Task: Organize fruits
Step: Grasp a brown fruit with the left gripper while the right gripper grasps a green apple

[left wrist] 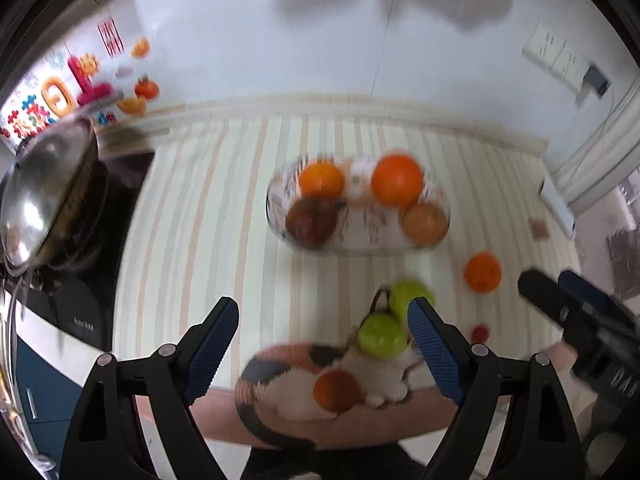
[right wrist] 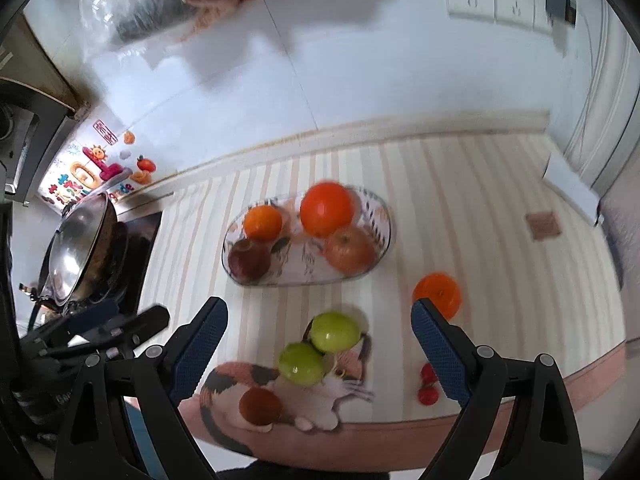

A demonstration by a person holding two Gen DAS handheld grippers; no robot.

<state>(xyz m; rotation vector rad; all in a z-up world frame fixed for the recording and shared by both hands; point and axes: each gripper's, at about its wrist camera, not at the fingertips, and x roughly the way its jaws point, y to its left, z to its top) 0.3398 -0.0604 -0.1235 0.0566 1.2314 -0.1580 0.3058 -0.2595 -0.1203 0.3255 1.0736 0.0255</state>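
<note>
On the striped tablecloth [right wrist: 460,208], a clear oval glass dish [right wrist: 380,216] is holding two oranges [right wrist: 326,209] and two apples [right wrist: 349,249]. Nearer the edge, two green apples [right wrist: 334,332] are lying on the cat print [right wrist: 240,380], beside a small brown fruit [right wrist: 260,406]; one loose orange [right wrist: 438,294] and two small red fruits [right wrist: 428,384] are sitting right. Left gripper [left wrist: 322,352] and right gripper [right wrist: 318,354] are both hovering spread wide, grasping nothing.
</note>
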